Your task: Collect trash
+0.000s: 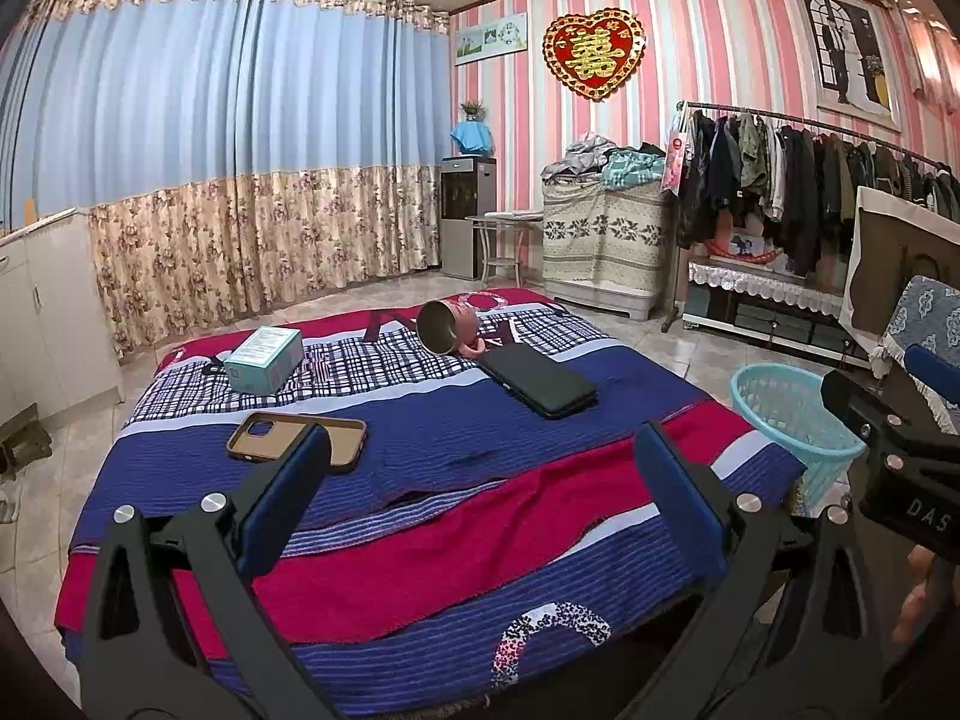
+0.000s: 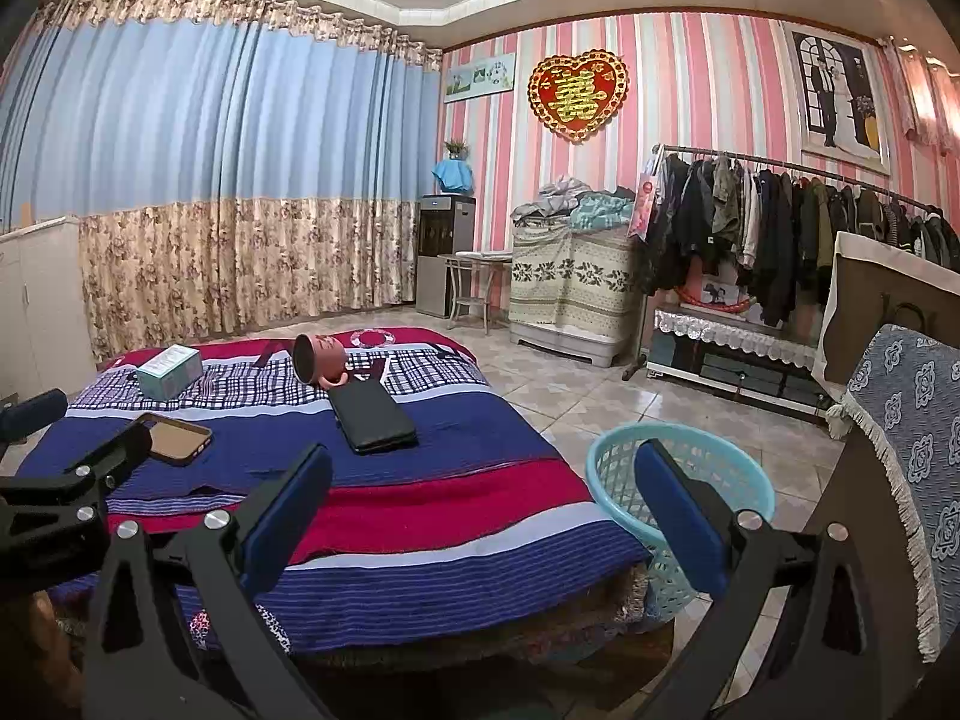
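A low table under a striped red and blue cloth (image 1: 420, 420) holds a teal carton box (image 1: 264, 360), a brown phone case (image 1: 297, 441), a black phone (image 1: 537, 381) and a tipped-over reddish cup (image 1: 447, 327). A teal mesh waste basket (image 1: 792, 426) stands on the floor at the table's right. My left gripper (image 1: 480, 480) is open and empty above the near part of the cloth. My right gripper (image 2: 480, 492) is open and empty over the table's right edge, by the basket (image 2: 708, 468). The box (image 2: 168, 369), case (image 2: 177, 438), phone (image 2: 372, 414) and cup (image 2: 318, 357) also show in the right wrist view.
A clothes rack (image 1: 810, 174) and a low cabinet (image 1: 762, 300) stand at the right wall. A covered chair (image 2: 906, 450) is close on the right. A covered chest (image 1: 606, 240), small table and water dispenser (image 1: 465, 216) stand at the back. A white cabinet (image 1: 36, 312) is left.
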Demonstrator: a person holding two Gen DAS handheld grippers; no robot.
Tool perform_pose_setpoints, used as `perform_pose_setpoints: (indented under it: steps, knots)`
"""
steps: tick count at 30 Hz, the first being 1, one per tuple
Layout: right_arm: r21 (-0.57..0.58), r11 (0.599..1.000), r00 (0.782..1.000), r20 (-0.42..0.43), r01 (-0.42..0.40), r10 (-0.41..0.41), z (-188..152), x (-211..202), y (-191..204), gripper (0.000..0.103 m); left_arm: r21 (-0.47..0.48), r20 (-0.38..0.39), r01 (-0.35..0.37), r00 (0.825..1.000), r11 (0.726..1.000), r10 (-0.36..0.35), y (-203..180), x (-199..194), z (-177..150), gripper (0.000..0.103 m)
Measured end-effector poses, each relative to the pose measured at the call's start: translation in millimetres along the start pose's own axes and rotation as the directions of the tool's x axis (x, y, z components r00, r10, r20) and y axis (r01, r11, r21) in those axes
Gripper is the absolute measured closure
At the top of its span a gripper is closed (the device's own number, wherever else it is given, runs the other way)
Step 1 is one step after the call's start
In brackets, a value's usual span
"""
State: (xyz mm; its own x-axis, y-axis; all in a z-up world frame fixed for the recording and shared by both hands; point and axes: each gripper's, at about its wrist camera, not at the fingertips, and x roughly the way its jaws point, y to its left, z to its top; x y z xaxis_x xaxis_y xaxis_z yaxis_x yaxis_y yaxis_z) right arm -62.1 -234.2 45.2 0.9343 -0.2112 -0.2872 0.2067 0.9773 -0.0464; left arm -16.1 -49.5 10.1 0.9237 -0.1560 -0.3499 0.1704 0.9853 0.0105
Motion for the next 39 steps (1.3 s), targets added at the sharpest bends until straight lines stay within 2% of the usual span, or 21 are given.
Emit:
perform_pose_setpoints:
  steps: [39]
  knots:
    - [-0.005, 1.000, 1.000, -0.001, -0.008, 0.008, 0.4, 5.2, 4.3, 0.004, 0.001, 0.002, -0.003, 1.000, 1.000, 0.003, 0.8, -4.0, 2.5, 0.005]
